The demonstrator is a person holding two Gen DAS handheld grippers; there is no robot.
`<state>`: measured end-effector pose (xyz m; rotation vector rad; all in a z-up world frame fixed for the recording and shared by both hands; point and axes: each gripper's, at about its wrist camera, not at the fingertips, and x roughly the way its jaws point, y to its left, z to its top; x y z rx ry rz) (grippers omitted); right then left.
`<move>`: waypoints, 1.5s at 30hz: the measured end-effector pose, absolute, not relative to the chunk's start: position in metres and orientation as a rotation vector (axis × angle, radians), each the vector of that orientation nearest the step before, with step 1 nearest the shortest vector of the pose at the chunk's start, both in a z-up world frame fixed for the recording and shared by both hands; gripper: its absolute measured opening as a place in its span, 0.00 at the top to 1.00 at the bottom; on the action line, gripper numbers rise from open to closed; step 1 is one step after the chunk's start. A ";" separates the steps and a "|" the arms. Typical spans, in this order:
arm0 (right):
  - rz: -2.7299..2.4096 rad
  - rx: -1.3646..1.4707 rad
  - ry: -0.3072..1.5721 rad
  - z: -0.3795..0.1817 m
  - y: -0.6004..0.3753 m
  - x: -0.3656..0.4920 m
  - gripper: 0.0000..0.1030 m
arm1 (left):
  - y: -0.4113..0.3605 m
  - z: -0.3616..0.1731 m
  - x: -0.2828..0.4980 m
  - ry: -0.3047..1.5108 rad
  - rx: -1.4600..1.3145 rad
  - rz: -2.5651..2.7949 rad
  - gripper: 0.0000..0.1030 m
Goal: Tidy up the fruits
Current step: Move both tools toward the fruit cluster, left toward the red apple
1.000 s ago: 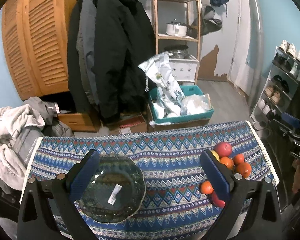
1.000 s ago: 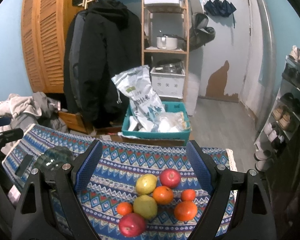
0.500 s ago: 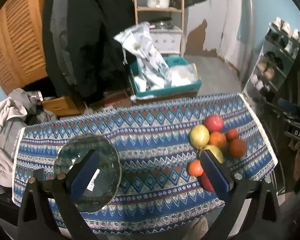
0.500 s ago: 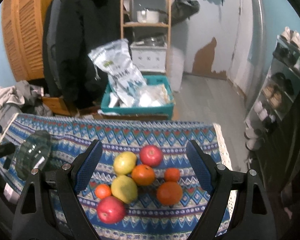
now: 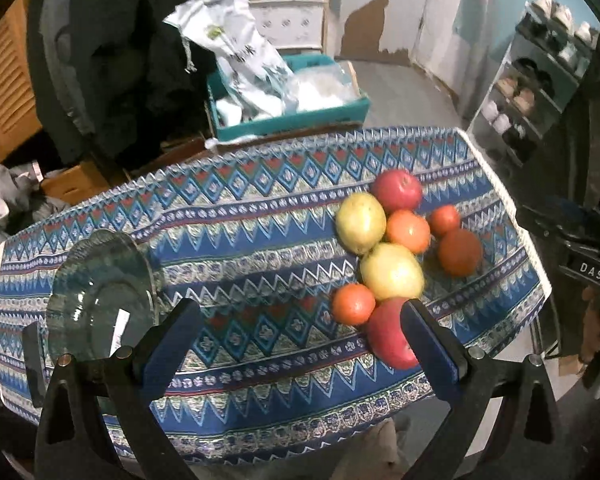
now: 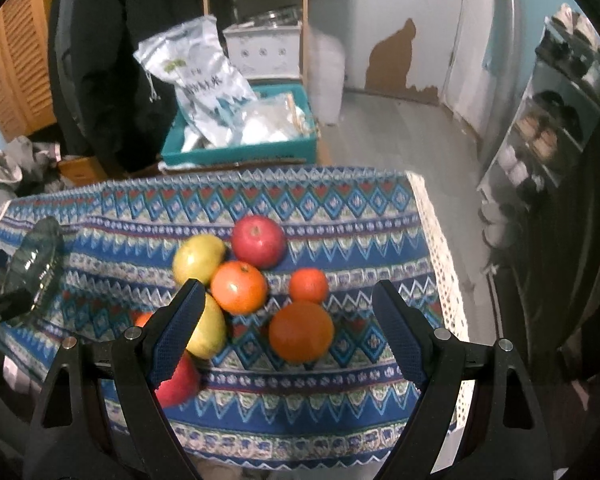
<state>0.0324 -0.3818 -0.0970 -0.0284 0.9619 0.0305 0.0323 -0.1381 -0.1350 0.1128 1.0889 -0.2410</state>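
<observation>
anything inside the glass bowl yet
No fruit: the glass bowl shows only a white sticker, with the patterned cloth visible through it. Its near edge is covered by the left hand-held gripper.

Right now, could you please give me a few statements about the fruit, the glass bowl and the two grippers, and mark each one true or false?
1. The glass bowl holds no fruit. True.
2. The right gripper is shut on an orange. False: its jaws stand wide apart, with the large orange lying on the patterned cloth between them, ungripped.
3. There are two red apples among the fruit. True: one at the far side, one nearest the camera.
4. The fruit is spread evenly across the cloth. False: it sits in one cluster, apart from the bowl.
5. The left gripper holds the bowl. False: it is open and empty.
</observation>
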 end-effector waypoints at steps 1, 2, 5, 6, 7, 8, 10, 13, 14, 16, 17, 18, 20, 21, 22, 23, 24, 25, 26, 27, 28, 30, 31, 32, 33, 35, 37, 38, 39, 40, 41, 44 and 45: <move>0.031 -0.028 0.983 -0.102 -0.384 0.032 0.18 | -0.143 -0.139 0.032 1.094 0.129 -0.244 0.02; 0.034 -0.025 0.995 -0.105 -0.385 0.033 0.18 | -0.148 -0.142 0.031 1.101 0.143 -0.250 0.02; 0.037 -0.032 1.013 -0.113 -0.386 0.030 0.18 | -0.161 -0.153 0.029 1.127 0.161 -0.267 0.02; 0.037 -0.038 1.022 -0.116 -0.387 0.029 0.18 | -0.166 -0.157 0.029 1.137 0.164 -0.274 0.02; 0.037 -0.040 1.028 -0.119 -0.387 0.028 0.18 | -0.170 -0.161 0.029 1.145 0.170 -0.278 0.02; 0.039 -0.036 1.039 -0.124 -0.388 0.027 0.18 | -0.174 -0.165 0.029 1.150 0.177 -0.282 0.02; 0.047 -0.027 1.063 -0.131 -0.391 0.026 0.18 | -0.182 -0.173 0.029 1.169 0.197 -0.288 0.02; 0.054 -0.033 1.100 -0.145 -0.394 0.022 0.18 | -0.193 -0.185 0.029 1.193 0.208 -0.297 0.02; 0.051 -0.039 1.108 -0.148 -0.394 0.022 0.18 | -0.196 -0.188 0.029 1.200 0.208 -0.302 0.02; 0.048 -0.046 1.122 -0.154 -0.396 0.021 0.18 | -0.203 -0.195 0.028 1.215 0.214 -0.309 0.02; 0.046 -0.046 1.129 -0.157 -0.398 0.021 0.18 | -0.206 -0.197 0.028 1.218 0.221 -0.310 0.02; 0.042 -0.044 1.136 -0.160 -0.399 0.022 0.18 | -0.209 -0.201 0.027 1.221 0.230 -0.313 0.02; 0.034 -0.037 1.146 -0.163 -0.403 0.022 0.18 | -0.216 -0.211 0.025 1.239 0.255 -0.310 0.02; 0.031 -0.034 1.150 -0.164 -0.405 0.023 0.18 | -0.218 -0.215 0.025 1.249 0.256 -0.313 0.02; 0.029 -0.029 1.152 -0.165 -0.406 0.024 0.18 | -0.220 -0.219 0.025 1.261 0.258 -0.314 0.02; 0.031 -0.026 1.150 -0.165 -0.407 0.024 0.18 | -0.222 -0.223 0.026 1.270 0.258 -0.312 0.02; 0.032 -0.026 1.149 -0.165 -0.407 0.025 0.18 | -0.223 -0.226 0.026 1.278 0.255 -0.313 0.02; 0.034 -0.029 1.148 -0.165 -0.406 0.025 0.18 | -0.225 -0.229 0.027 1.287 0.250 -0.313 0.02; 0.037 -0.034 1.147 -0.165 -0.405 0.026 0.18 | -0.226 -0.230 0.026 1.292 0.244 -0.317 0.02; 0.037 -0.037 1.146 -0.166 -0.405 0.027 0.18 | -0.227 -0.232 0.026 1.295 0.240 -0.323 0.02; 0.038 -0.040 1.147 -0.166 -0.404 0.027 0.18 | -0.229 -0.234 0.026 1.295 0.245 -0.325 0.02; 0.038 -0.041 1.151 -0.169 -0.404 0.029 0.18 | -0.233 -0.239 0.026 1.302 0.266 -0.329 0.02; 0.038 -0.039 1.154 -0.170 -0.405 0.030 0.18 | -0.235 -0.242 0.027 1.307 0.267 -0.331 0.02; 0.038 -0.037 1.157 -0.171 -0.406 0.031 0.18 | -0.236 -0.245 0.028 1.315 0.265 -0.330 0.02; 0.038 -0.034 1.161 -0.173 -0.406 0.032 0.18 | -0.237 -0.248 0.029 1.322 0.257 -0.334 0.04; 0.037 -0.031 1.166 -0.175 -0.407 0.033 0.18 | -0.239 -0.254 0.031 1.342 0.241 -0.346 0.07; 0.038 -0.033 1.174 -0.178 -0.408 0.033 0.18 | -0.242 -0.260 0.034 1.361 0.231 -0.355 0.12; 0.036 -0.036 1.178 -0.180 -0.408 0.034 0.18 | -0.243 -0.263 0.035 1.368 0.228 -0.360 0.16; 0.035 -0.040 1.183 -0.182 -0.408 0.035 0.18 | -0.245 -0.267 0.036 1.380 0.224 -0.364 0.18; 0.035 -0.040 1.190 -0.185 -0.409 0.035 0.18 | -0.245 -0.269 0.037 1.386 0.221 -0.360 0.18; 0.034 -0.039 1.195 -0.187 -0.409 0.036 0.18 | -0.246 -0.271 0.038 1.386 0.218 -0.357 0.19; 0.038 -0.035 1.205 -0.191 -0.410 0.039 0.18 | -0.247 -0.272 0.039 1.377 0.209 -0.359 0.23; 0.040 -0.033 1.208 -0.193 -0.409 0.040 0.18 | -0.247 -0.271 0.040 1.378 0.194 -0.373 0.26</move>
